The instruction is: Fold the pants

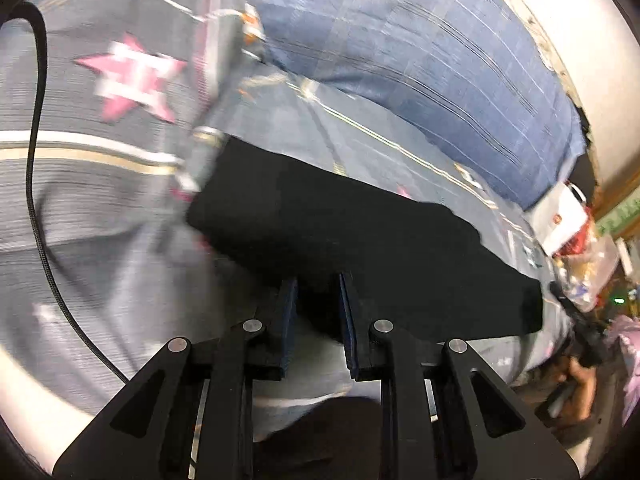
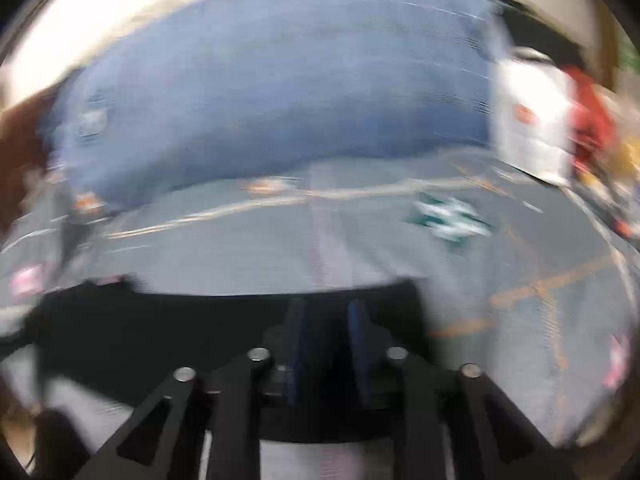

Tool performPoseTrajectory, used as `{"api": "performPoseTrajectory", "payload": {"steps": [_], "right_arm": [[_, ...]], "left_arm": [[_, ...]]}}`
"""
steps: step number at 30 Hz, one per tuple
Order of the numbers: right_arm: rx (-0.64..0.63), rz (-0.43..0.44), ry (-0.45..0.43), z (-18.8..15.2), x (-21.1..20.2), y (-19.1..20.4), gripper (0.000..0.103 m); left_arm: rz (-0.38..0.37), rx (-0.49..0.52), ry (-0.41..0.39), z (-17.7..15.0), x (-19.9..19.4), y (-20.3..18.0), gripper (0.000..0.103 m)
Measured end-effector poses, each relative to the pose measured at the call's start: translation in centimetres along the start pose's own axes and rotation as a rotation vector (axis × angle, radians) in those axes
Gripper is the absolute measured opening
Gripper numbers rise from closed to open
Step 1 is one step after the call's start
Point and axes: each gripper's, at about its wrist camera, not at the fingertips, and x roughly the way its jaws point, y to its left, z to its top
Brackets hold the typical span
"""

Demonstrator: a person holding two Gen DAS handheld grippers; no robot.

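Grey star-print bedsheet (image 1: 100,208) w/ blue quilt (image 1: 420,60), white wall (image 1: 580,40) behind.

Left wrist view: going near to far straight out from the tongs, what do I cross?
Left tongs → black pants → grey bedsheet → blue quilt → white wall.

Pants (image 1: 360,240) on bedsheet (image 1: 100,200) (star-printed)

No legible text anywhere.
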Motion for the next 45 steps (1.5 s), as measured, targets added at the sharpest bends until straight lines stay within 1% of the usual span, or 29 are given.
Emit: {"api": "performPoseTrajectory", "payload": {"steps": [2, 4, 6, 7, 8, 10, 11, 12, 14, 16, 19, 21, 22, 23, 24, 26, 27, 28, 30, 31, 32, 33, 35, 36, 37, 39, 41, 43, 45], "right_arm": [[-0.095, 0.193, 0.013, 0.2, -0.3, 4.2, 0.037], [-0.182, 0.350, 0.041, 0.3, 0.1, 8.7, 0.038], [-0.261, 0.469, 0.067, 0.3, 0.7, 13.1, 0.038], [-0.307, 0.539, 0.085, 0.2, 1.2, 15.9, 0.038], [-0.345, 0.587, 0.097, 0.1, 1.5, 18.2, 0.038], [-0.421, 0.648, 0.114, -0.7, 1.8, 22.1, 0.038], [-0.492, 0.677, 0.133, -1.3, 2.4, 24.9, 0.039], [-0.528, 0.685, 0.143, -1.8, 2.6, 26.1, 0.039], [-0.651, 0.680, 0.194, -3.7, 4.2, 29.9, 0.039], [-0.721, 0.667, 0.216, -4.9, 5.7, 31.5, 0.039], [-0.834, 0.605, 0.240, -7.0, 7.1, 33.5, 0.039], [-0.904, 0.574, 0.204, -7.8, 6.4, 33.7, 0.040], [-0.934, 0.577, 0.176, -8.1, 5.6, 33.5, 0.043], [-0.952, 0.564, 0.169, -8.4, 5.4, 33.2, 0.049], [-0.977, 0.538, 0.164, -8.7, 5.5, 33.3, 0.049], [-1.059, 0.464, 0.157, -9.8, 5.5, 32.9, 0.049], [-1.089, 0.427, 0.136, -10.3, 5.4, 32.7, 0.049], [-1.114, 0.363, 0.094, -10.7, 5.5, 32.6, 0.049], [-1.116, 0.287, 0.052, -10.7, 6.2, 32.5, 0.049], [-1.102, 0.269, 0.032, -10.5, 6.6, 32.6, 0.049], [-1.071, 0.263, 0.009, -10.0, 6.9, 32.7, 0.049], [-1.050, 0.271, 0.001, -9.6, 7.1, 32.8, 0.049], [-0.968, 0.337, -0.018, -8.3, 6.9, 32.9, 0.049], [-0.939, 0.351, -0.030, -7.6, 7.0, 33.0, 0.049], [-0.913, 0.357, -0.045, -6.7, 7.2, 33.4, 0.049], [-0.852, 0.405, -0.075, -5.3, 6.6, 33.7, 0.049], [-0.775, 0.483, -0.082, -4.1, 5.7, 33.4, 0.049], [-0.716, 0.583, -0.067, -3.5, 4.6, 33.1, 0.049], [-0.702, 0.620, -0.053, -3.3, 4.0, 32.9, 0.051]], "left_arm": [[0.056, 0.011, -0.034, 0.0, -0.9, 1.2, 0.018], [0.102, -0.006, -0.053, 0.6, -1.2, 2.5, 0.018], [0.109, -0.016, -0.066, 1.0, -1.1, 3.0, 0.034], [0.113, -0.028, -0.088, 1.3, -1.0, 3.2, 0.051], [0.118, -0.048, -0.114, 1.6, -0.9, 3.6, 0.060], [0.102, -0.072, -0.150, 2.2, -0.5, 3.9, 0.065], [0.095, -0.066, -0.148, 2.5, 0.0, 4.0, 0.065], [0.102, -0.058, -0.137, 2.8, 0.6, 3.9, 0.065], [0.103, -0.041, -0.123, 3.2, 1.6, 3.6, 0.065], [0.088, -0.009, -0.089, 3.6, 3.2, 2.9, 0.065], [0.106, 0.005, -0.039, 4.0, 4.4, 2.7, 0.065], [0.073, -0.003, -0.050, 4.2, 4.2, 2.7, 0.065], [0.060, -0.010, -0.058, 4.3, 4.0, 2.8, 0.065], [0.047, -0.019, -0.059, 4.5, 4.0, 2.9, 0.065], [0.030, -0.024, -0.050, 4.7, 4.1, 2.9, 0.065], [0.015, -0.026, -0.030, 4.9, 4.4, 2.7, 0.065], [0.006, -0.029, -0.024, 5.0, 4.4, 2.6, 0.065], [-0.003, -0.032, -0.020, 5.1, 4.4, 2.5, 0.065], [-0.046, -0.050, 0.003, 5.3, 4.3, 2.3, 0.065], [-0.083, -0.063, 0.012, 5.4, 3.9, 2.4, 0.065], [-0.100, -0.067, 0.011, 5.6, 3.5, 2.6, 0.065], [-0.120, -0.076, 0.005, 5.8, 2.8, 2.7, 0.065], [-0.133, -0.091, -0.010, 6.2, 1.6, 3.1, 0.065], [-0.140, -0.104, -0.026, 6.4, 0.8, 3.5, 0.065], [-0.144, -0.115, -0.038, 6.6, 0.2, 3.7, 0.065], [-0.145, -0.140, -0.065, 6.9, -1.1, 4.3, 0.065], [-0.123, -0.135, -0.080, 7.0, -1.7, 4.5, 0.065], [-0.091, -0.112, -0.092, 6.9, -2.2, 4.4, 0.065], [-0.067, -0.100, -0.097, 6.7, -2.5, 4.5, 0.065]]}}
